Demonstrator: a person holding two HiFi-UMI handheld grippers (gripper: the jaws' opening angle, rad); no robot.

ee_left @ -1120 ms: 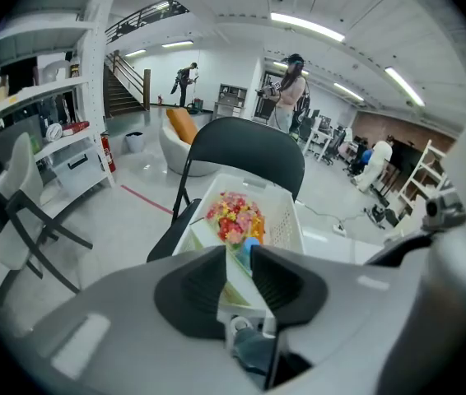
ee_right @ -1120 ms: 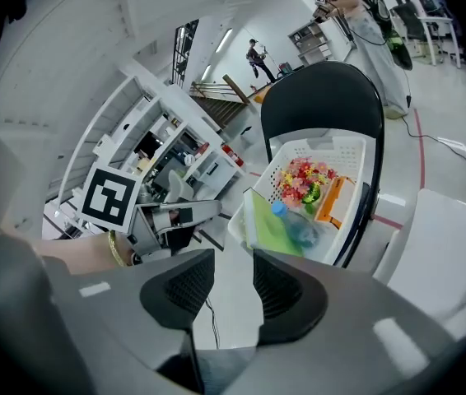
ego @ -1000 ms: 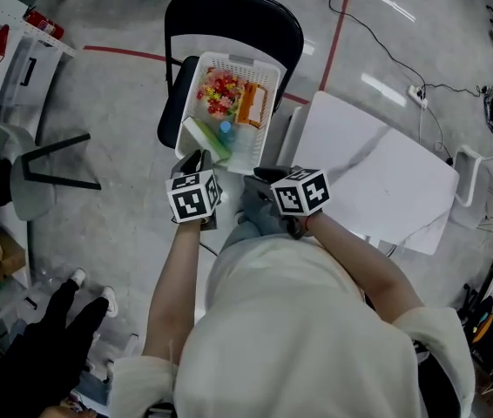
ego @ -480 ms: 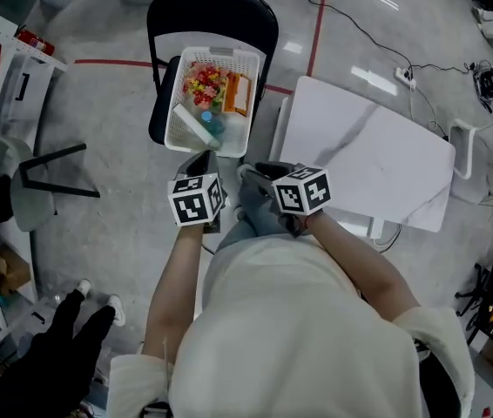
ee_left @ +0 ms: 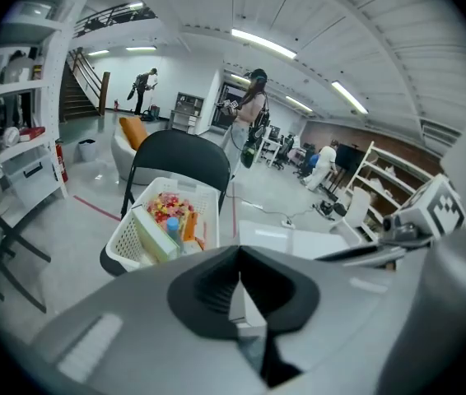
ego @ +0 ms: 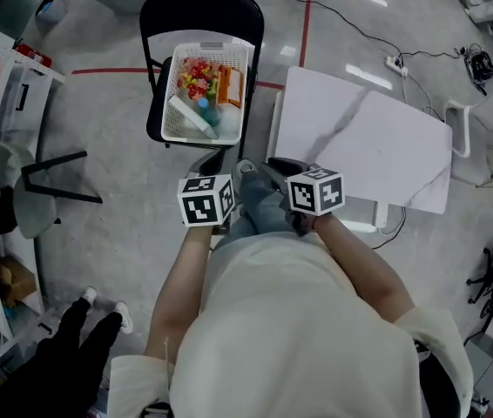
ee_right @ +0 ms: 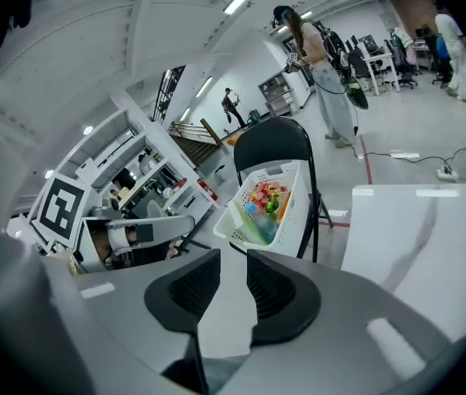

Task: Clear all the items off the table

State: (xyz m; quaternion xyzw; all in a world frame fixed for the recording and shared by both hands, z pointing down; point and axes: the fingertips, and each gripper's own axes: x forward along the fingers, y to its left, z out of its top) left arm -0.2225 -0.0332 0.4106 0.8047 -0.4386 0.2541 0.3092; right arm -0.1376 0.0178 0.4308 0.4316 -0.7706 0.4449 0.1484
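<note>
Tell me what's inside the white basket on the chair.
A multicoloured bag, an orange packet, a blue-capped bottle and a pale flat box fill the basket. Anything beneath them is covered.

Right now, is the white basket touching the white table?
Apart. The head view shows the basket sitting on the black chair, with a strip of grey floor between it and the table.

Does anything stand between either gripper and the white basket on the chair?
Nothing visible does: only floor shows between the left gripper, the right gripper and the basket on the chair; the table stands to its right.
</note>
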